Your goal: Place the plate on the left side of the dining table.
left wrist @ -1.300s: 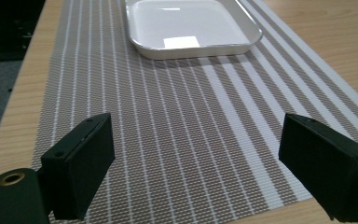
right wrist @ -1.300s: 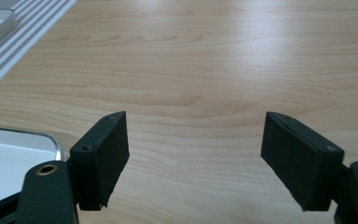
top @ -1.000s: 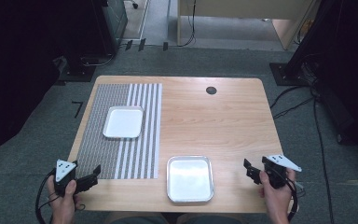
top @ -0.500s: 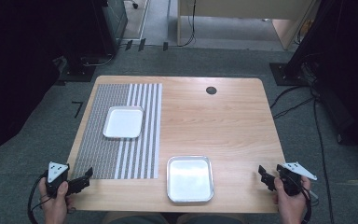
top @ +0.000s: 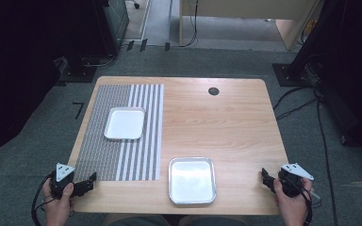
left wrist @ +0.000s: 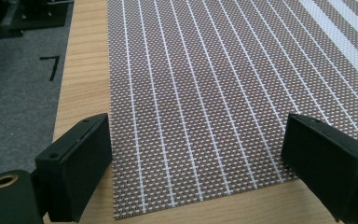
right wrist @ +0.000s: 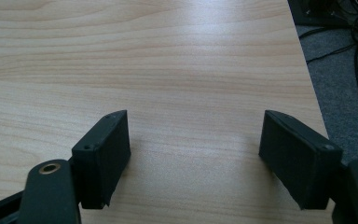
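1. High view: the left gripper point(top: 90, 181) sits at the near left corner of the table point(top: 226, 122), at the near edge of the mat point(top: 122, 141). The right gripper point(top: 265, 177) sits at the near right edge, over bare wood.
2. Both claws are spread and hold nothing. In the left gripper view the jaws straddle the mat's point(left wrist: 205, 93) near edge; in the right gripper view only table point(right wrist: 168, 70) lies between them.
3. The things nearest the grippers: the mat, and the metal tray point(top: 192, 180) at the near middle, between the two hands and apart from both. A white tray point(top: 124, 123) rests on the mat, farther back.
4. Handling, judged: the mat is woven, thin and limp. It will likely sag or fold if lifted by one corner, and the weave should give the pads fair friction. Best hold: the near edge or near corner, with one jaw slid under. Dragging it would carry the white tray along.
5. Handling, judged: the metal tray looks stiff, light and smooth, hence slippery. Best hold: pinch across the raised rim at a side, not the flat floor.
6. Hard to make out: whether the left jaws touch the mat or hover just above it. Both forearms are cut off by the bottom of the high view. The dark disc point(top: 213, 91) at the far side is too small to tell what it is.
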### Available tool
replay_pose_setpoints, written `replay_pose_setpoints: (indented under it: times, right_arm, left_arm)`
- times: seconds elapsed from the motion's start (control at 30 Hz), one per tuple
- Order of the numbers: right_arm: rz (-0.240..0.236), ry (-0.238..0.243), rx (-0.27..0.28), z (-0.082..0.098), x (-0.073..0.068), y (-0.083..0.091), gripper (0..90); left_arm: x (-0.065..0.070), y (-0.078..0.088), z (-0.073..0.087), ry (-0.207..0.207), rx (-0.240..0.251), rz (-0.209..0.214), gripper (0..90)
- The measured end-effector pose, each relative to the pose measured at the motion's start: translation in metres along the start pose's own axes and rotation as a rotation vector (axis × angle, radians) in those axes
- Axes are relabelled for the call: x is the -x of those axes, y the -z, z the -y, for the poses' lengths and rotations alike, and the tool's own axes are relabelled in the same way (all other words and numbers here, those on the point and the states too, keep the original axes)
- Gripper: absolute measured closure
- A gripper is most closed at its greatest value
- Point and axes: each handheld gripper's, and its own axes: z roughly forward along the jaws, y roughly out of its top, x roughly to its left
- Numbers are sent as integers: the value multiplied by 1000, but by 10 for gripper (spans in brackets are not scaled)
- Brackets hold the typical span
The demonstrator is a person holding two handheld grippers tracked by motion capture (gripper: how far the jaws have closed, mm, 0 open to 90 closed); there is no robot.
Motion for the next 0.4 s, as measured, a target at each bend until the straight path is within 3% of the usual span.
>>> replay_pose_setpoints:
  times: [0.4]
  right_arm:
    - [-14, 12, -11, 0, -1, -1, 176]
  left_arm:
    - [0, 0, -1, 2, -9, 2, 78]
